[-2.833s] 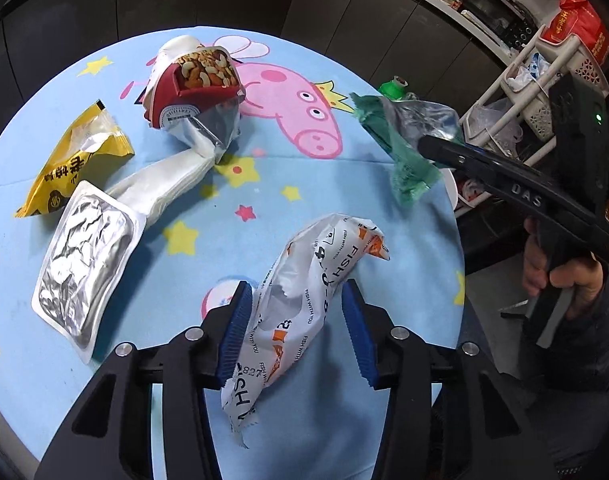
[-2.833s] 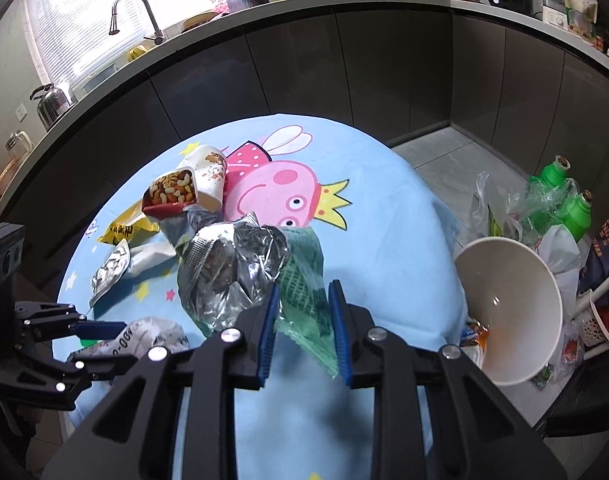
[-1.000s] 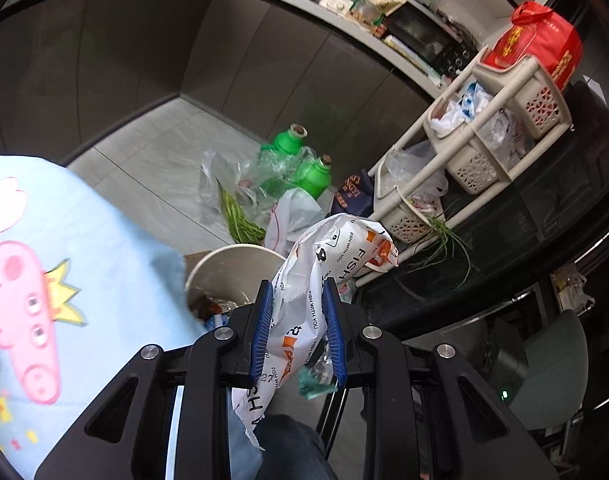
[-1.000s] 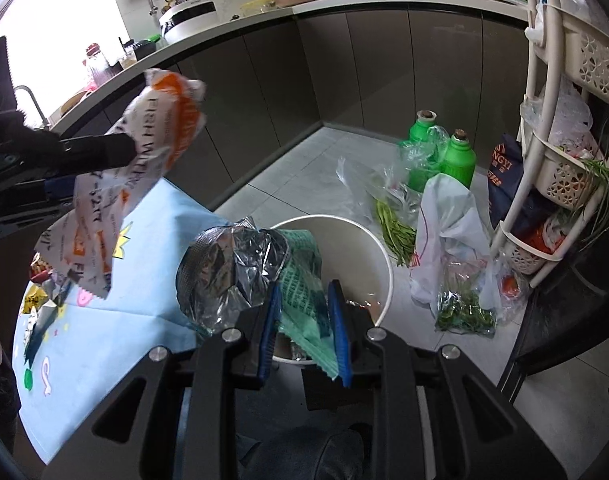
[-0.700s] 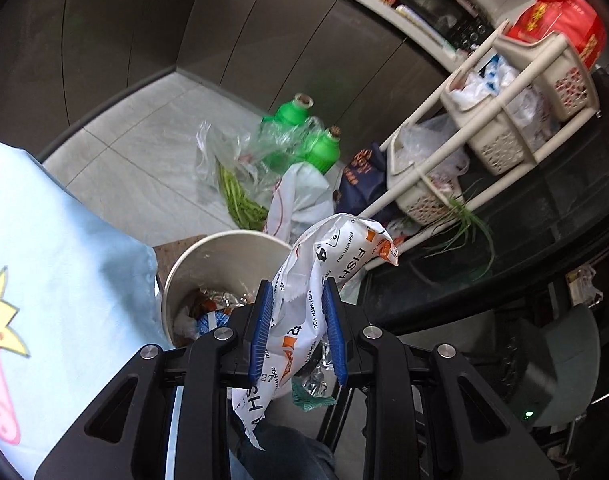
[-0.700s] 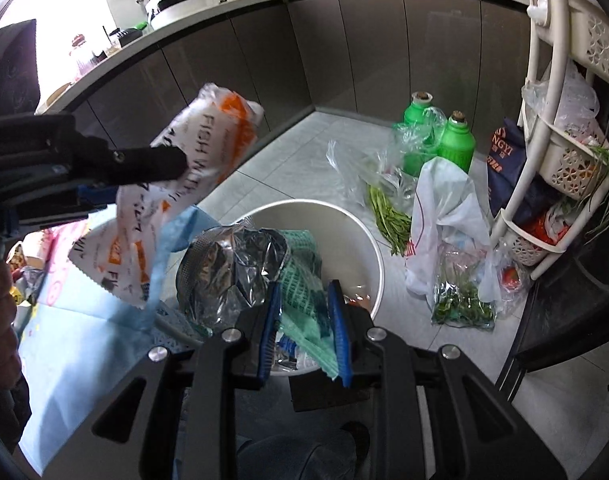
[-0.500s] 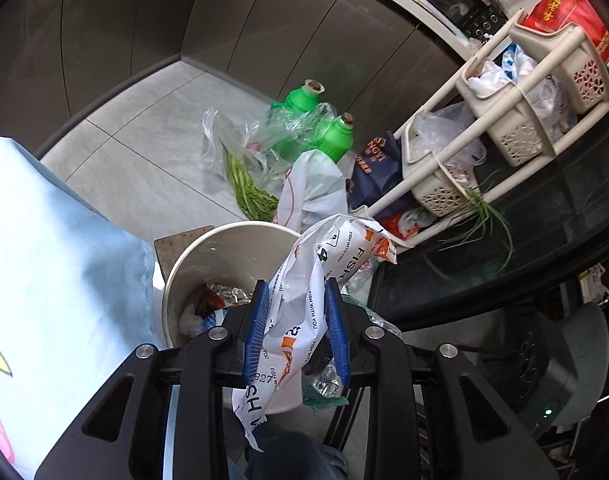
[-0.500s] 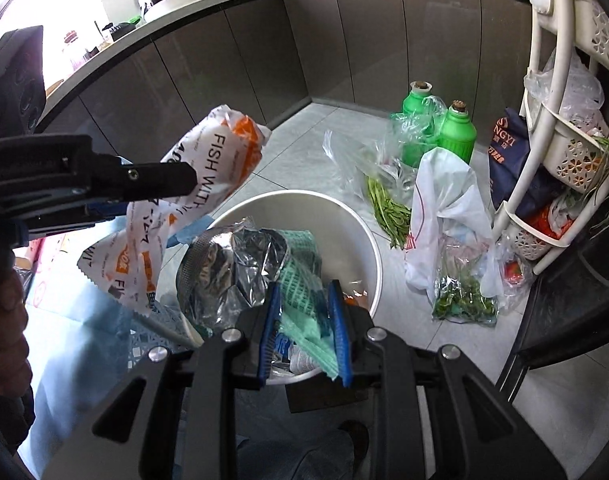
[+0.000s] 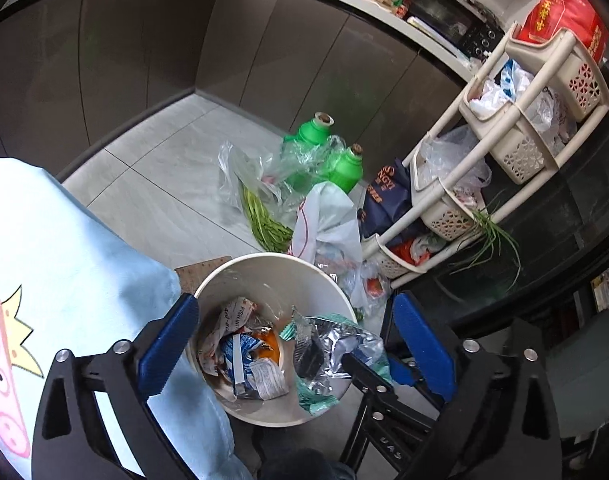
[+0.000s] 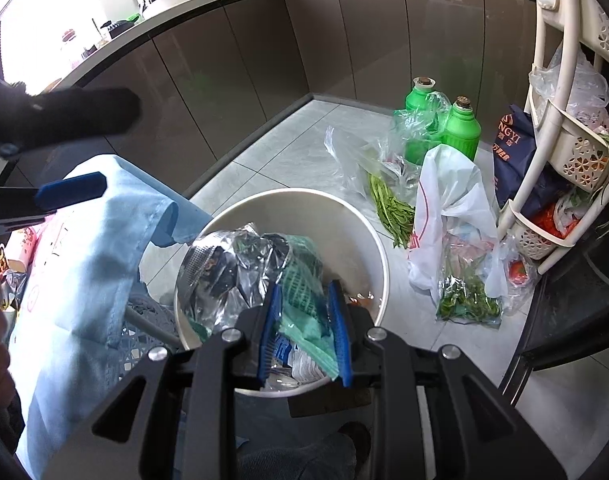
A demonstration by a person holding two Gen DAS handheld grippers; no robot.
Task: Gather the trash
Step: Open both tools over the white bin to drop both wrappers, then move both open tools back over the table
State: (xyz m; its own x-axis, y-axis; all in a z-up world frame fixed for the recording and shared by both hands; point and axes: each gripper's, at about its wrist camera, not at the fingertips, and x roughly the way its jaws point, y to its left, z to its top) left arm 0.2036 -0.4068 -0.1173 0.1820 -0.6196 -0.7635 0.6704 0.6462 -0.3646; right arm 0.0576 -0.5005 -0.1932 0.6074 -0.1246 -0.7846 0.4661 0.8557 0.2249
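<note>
A white round trash bin (image 9: 264,268) stands on the floor beside the table; it also shows in the right wrist view (image 10: 296,204). My left gripper (image 9: 292,344) is wide open and empty above the bin. The white and orange fish wrapper (image 9: 234,320) lies inside the bin among other wrappers. My right gripper (image 10: 304,320) is shut on a crumpled silver and green wrapper (image 10: 256,268) and holds it over the bin; that wrapper also shows in the left wrist view (image 9: 336,344).
The light blue tablecloth (image 9: 64,264) hangs at the left. Green bottles (image 9: 324,152), plastic bags with greens (image 10: 452,216) and a cream basket rack (image 9: 516,128) crowd the floor to the right. Dark cabinets (image 10: 264,60) run behind.
My left gripper has opened and the fish wrapper has dropped into the bin. My right gripper has moved lower over the bin, still holding its wrapper.
</note>
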